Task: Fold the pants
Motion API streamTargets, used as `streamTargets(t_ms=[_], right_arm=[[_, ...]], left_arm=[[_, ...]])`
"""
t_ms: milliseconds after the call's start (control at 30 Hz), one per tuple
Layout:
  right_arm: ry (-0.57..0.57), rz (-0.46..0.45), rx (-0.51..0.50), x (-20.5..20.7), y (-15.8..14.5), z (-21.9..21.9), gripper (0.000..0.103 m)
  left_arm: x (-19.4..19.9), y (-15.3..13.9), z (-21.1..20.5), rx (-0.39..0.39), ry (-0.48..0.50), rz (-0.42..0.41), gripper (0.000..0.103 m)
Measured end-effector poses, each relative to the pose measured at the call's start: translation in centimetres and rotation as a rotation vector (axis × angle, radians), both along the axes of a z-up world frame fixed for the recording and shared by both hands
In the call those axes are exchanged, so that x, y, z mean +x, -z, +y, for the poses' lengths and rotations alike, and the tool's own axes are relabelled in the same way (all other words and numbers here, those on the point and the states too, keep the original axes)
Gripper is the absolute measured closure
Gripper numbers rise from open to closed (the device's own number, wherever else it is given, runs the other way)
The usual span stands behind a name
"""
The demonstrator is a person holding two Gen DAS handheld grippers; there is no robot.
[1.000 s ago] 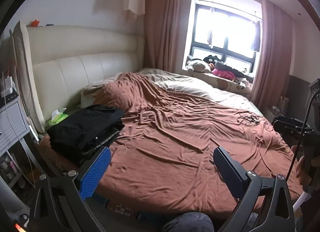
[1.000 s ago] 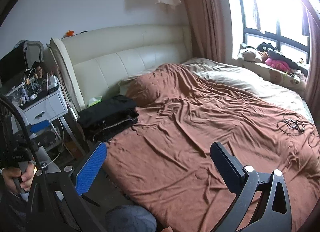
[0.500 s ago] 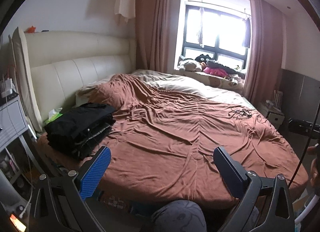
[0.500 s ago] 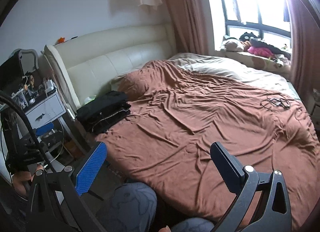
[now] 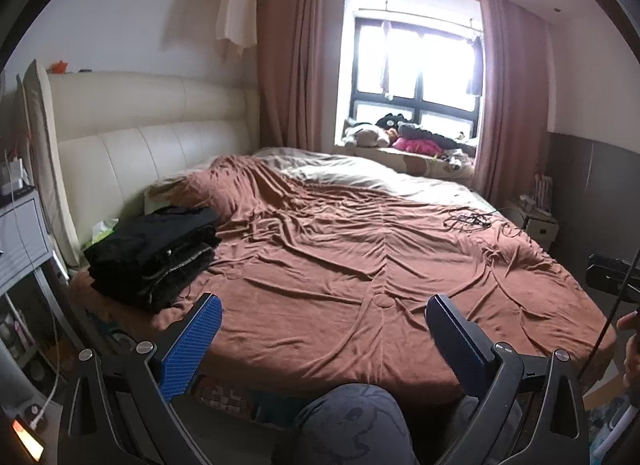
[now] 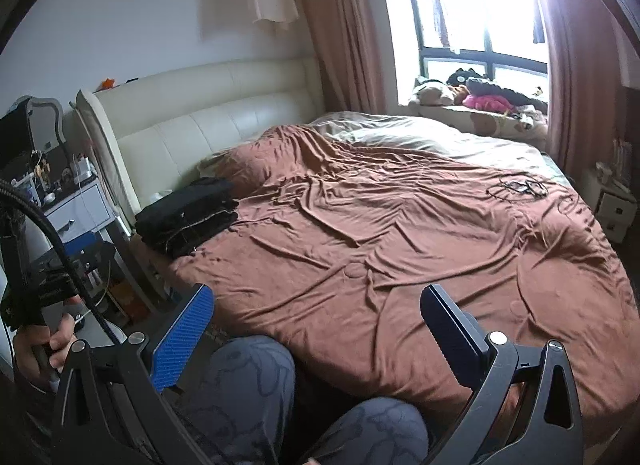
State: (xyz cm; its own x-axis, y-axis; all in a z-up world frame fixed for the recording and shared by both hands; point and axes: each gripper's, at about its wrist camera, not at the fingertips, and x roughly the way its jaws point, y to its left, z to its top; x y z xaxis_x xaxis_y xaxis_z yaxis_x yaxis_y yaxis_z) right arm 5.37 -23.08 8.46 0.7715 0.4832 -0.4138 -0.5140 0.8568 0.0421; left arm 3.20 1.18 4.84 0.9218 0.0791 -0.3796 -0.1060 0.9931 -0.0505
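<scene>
Both tongs are spread wide and hold nothing: the left tongs (image 5: 320,329) and the right tongs (image 6: 316,321) hang in the air off the near edge of the bed (image 5: 360,265), above the person's knees (image 6: 248,385). The pants appear to be in the stack of folded dark clothes (image 5: 154,251), at about nine o'clock in the left view, on the bed's corner near the headboard (image 5: 140,137). The stack sits close to the mattress edge, so a careless pull on one layer could drag the whole pile off or undo the folds. A cable tangle (image 5: 466,220) at two o'clock could snag cloth spread out there. Which garment in the stack is which cannot be made out, and the hand (image 6: 44,349) gripping the left handle is half cut off.
</scene>
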Motion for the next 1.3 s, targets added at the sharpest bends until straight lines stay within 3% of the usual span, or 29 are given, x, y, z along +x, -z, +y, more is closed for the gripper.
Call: streamTargets(t_ms=[200,400,533,1300], right_arm=[[0.037,-0.036,0.004,-2.1,1.7,0.0,0.0],[0.037,-0.05,0.009,-3.6,2.9,0.5,0.0],[0.035,-0.051,0.001,-4.2,3.6,0.6,0.0],[0.086,-0.081,-0.03,-5.3,3.9,0.5,0.0]], left_arm=[[-2.2,1.1,-1.3,0.035,0.01,-0.033,0.0],[-3.3,1.5,-1.5,0.001,0.019,-0.042,0.0],[-3.9,1.6,-1.7,0.018,0.018,-0.049,0.0],[-5.1,2.2,-2.3,0.001,0.023,-0.024,0.0]])
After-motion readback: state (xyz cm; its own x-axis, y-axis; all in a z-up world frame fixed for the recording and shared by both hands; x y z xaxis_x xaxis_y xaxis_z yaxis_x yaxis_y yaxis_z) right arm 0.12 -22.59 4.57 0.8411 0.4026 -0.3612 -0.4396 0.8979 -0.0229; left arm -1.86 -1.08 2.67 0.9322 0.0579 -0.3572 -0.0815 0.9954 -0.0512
